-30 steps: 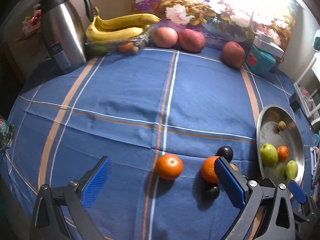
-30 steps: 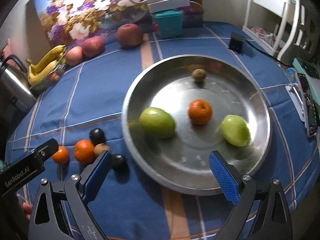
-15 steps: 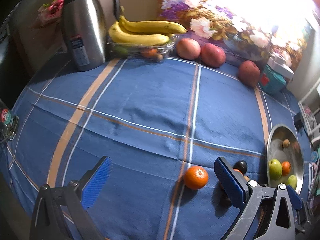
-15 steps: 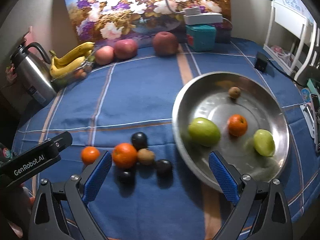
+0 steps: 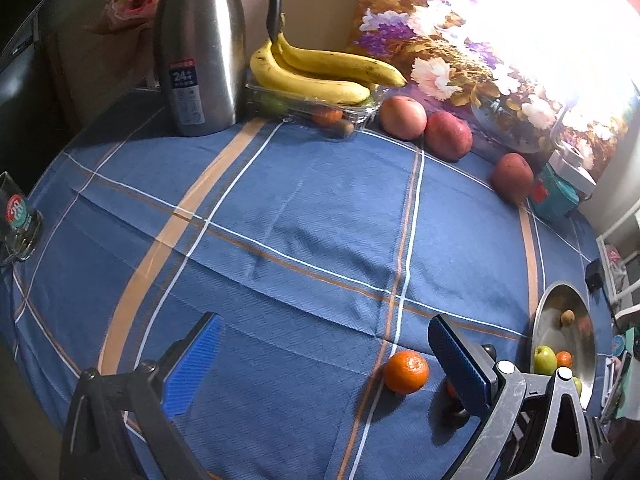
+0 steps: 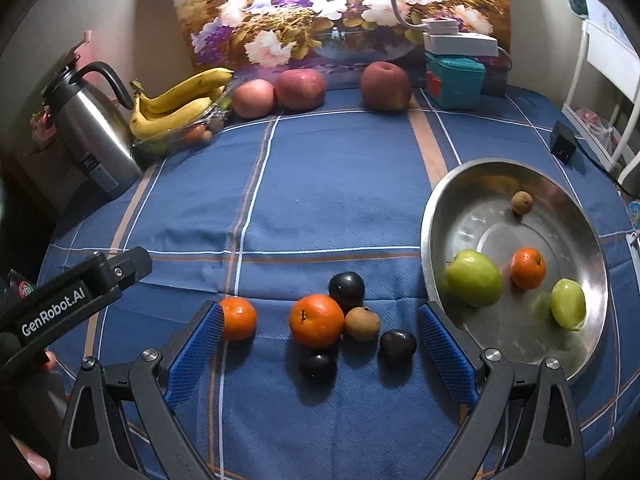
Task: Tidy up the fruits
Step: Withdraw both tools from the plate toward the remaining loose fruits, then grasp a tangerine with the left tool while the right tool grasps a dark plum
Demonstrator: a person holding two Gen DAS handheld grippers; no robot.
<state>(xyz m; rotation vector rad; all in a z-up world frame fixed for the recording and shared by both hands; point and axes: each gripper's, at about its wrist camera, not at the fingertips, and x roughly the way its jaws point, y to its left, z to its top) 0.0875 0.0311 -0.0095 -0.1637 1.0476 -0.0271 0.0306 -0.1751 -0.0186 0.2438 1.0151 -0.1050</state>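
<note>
"GenRobot.AI" on the left tongs (image 6: 76, 300), "24" on the steel kettle (image 5: 200, 48) label, "20" on a glass (image 5: 16, 216)

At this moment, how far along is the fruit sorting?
Partly done. The steel bowl already holds two green apples, a tangerine and a small brown fruit. Nothing is in hand: the right gripper and the left gripper are both open. Left on the tablecloth: two tangerines, three dark plums, one brown fruit.

Oranges (image 6: 316, 321): three. Dark plums (image 6: 346, 286): three. Green apples (image 6: 474, 278): two. Red apples (image 6: 385, 86): three. Brown fruits (image 6: 362, 323): two, possibly kiwis. Bananas (image 6: 180, 102): three.
</note>
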